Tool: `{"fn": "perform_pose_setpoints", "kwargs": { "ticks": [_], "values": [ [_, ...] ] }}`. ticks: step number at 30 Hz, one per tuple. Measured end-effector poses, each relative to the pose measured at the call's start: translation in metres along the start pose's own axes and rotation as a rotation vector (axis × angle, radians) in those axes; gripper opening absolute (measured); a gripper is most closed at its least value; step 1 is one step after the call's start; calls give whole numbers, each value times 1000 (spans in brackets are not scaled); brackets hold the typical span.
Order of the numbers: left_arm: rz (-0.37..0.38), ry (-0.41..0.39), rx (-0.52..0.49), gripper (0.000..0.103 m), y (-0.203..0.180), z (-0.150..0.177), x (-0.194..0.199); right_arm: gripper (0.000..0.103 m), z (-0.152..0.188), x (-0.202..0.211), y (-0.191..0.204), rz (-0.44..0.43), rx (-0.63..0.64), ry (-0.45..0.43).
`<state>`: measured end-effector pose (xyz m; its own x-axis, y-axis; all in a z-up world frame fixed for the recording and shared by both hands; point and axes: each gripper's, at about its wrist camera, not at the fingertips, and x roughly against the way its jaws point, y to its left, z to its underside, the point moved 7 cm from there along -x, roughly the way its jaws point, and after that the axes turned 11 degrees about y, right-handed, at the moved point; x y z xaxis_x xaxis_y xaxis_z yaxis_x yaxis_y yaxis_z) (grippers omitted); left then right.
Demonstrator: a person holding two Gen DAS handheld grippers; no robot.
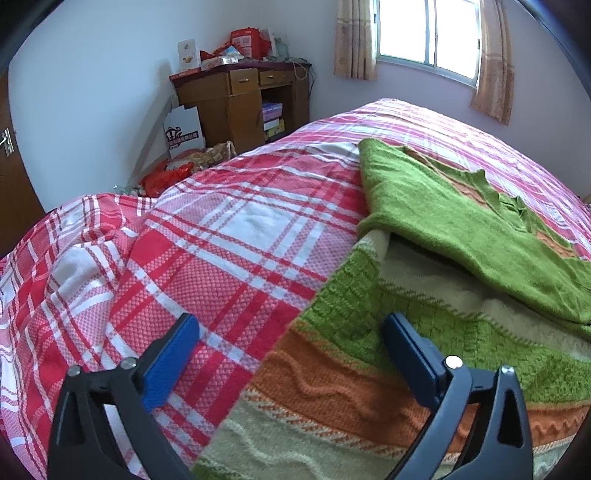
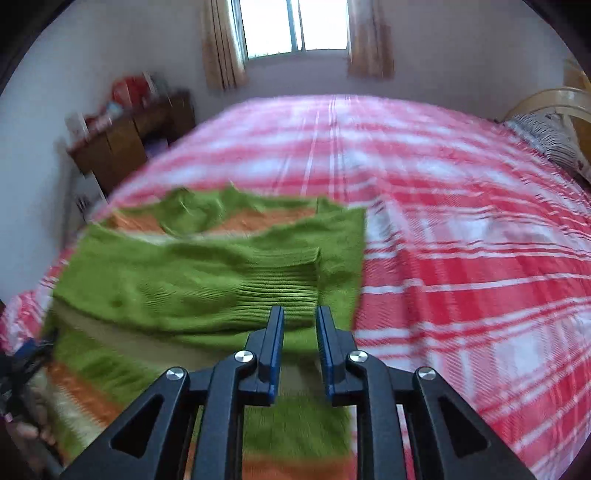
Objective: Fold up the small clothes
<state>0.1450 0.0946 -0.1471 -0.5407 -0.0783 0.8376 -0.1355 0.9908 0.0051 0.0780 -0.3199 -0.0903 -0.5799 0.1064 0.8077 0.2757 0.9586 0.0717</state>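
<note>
The sweater (image 1: 424, 332), green with orange and cream bands, lies on the bed with the red and white plaid cover (image 1: 229, 236). In the left wrist view it fills the lower right of the frame, and one green part (image 1: 461, 221) is already folded over the body, toward the upper right.

The left gripper (image 1: 291, 347) stands wide apart, with nothing between its blue pads. The left pad is above the plaid cover, the right pad above the knit, so the sweater's left edge runs between them, from the bottom centre up to the right.

In the right wrist view, which is blurred, the right gripper (image 2: 300, 332) has only a narrow gap between its fingers. I see no cloth in the gap. The ribbed cuff (image 2: 280, 288) of the folded sleeve lies just beyond the tips, in the centre of the frame.

The long axis of the sweater goes from the bottom of the frame toward the window (image 2: 295, 26). Its right edge is straight and close to the right gripper. To the right of this edge the cover is free, so there is room. I judge that the next fold needs the lower hem, and both grippers are near it.
</note>
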Motion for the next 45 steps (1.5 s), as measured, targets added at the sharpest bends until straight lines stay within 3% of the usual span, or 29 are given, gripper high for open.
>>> {"fn": "perform_pose_setpoints", "kwargs": {
  "ticks": [1,2,4,7,12,17,19,23,28,31,35,38,45],
  "values": [
    [3,6,-5,103,0,2,2,29,6,18,-4,-11,-2,-31],
    [6,12,-12,103,0,4,4,52,11,32,-6,-32,-2,-51],
    [11,24,-37,103,-1,10,10,77,24,56,-8,-64,0,-80],
    [41,20,-107,102,-3,26,29,77,55,92,-14,-71,12,-94],
    [78,-63,-222,102,9,57,68,77,122,128,-29,-117,-5,-71],
    [143,-18,-256,102,31,85,88,77,185,129,-24,-203,-10,38],
    [163,-21,-254,102,41,92,96,77,203,127,-16,-198,27,78],
    [144,-48,-242,102,57,92,103,77,236,119,8,-220,88,157],
    [131,-84,-222,102,72,84,112,74,249,108,26,-201,139,157],
    [133,-104,-216,102,78,83,119,69,239,109,28,-139,138,106],
    [125,-118,-215,102,83,83,123,69,221,127,24,-180,99,47],
    [137,-127,-216,102,85,81,128,69,213,159,18,-208,86,-17],
    [161,-206,-247,102,84,73,158,69,197,307,-8,-338,98,-244]
  ]
}}
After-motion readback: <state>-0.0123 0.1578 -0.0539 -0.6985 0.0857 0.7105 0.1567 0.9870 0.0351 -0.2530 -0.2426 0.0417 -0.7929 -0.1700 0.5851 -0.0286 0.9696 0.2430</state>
